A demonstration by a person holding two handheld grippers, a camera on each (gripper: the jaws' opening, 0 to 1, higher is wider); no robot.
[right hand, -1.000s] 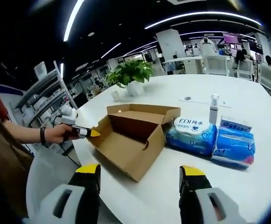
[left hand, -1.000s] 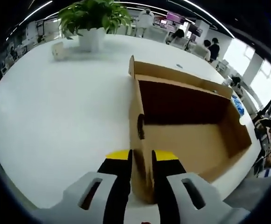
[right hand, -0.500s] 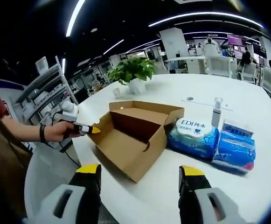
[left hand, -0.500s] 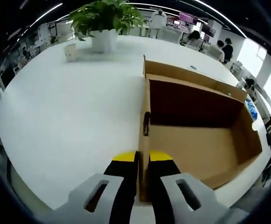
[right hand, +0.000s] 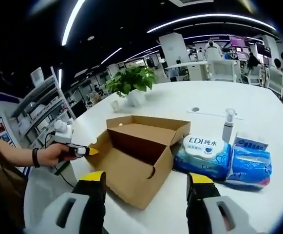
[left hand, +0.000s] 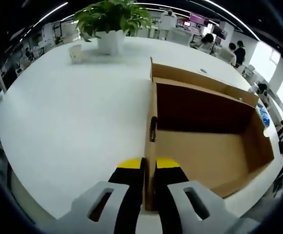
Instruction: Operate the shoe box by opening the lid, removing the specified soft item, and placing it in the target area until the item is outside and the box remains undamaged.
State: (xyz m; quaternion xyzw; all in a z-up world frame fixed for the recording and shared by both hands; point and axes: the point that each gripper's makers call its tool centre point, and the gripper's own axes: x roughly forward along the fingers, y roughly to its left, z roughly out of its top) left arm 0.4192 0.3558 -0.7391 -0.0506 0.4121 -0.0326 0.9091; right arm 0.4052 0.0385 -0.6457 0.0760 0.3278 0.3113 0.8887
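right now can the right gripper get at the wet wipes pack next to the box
Probably yes: the right gripper is open and free, and bare table lies between it and the wet wipes pack beside the box.

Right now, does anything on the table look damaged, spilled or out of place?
Nothing looks damaged or spilled. The cardboard box sits open and looks empty in both views, its walls straight; the left claw is pinching one end wall. The wipes packs lie beside the box, outside it. The spray bottle stands upright.
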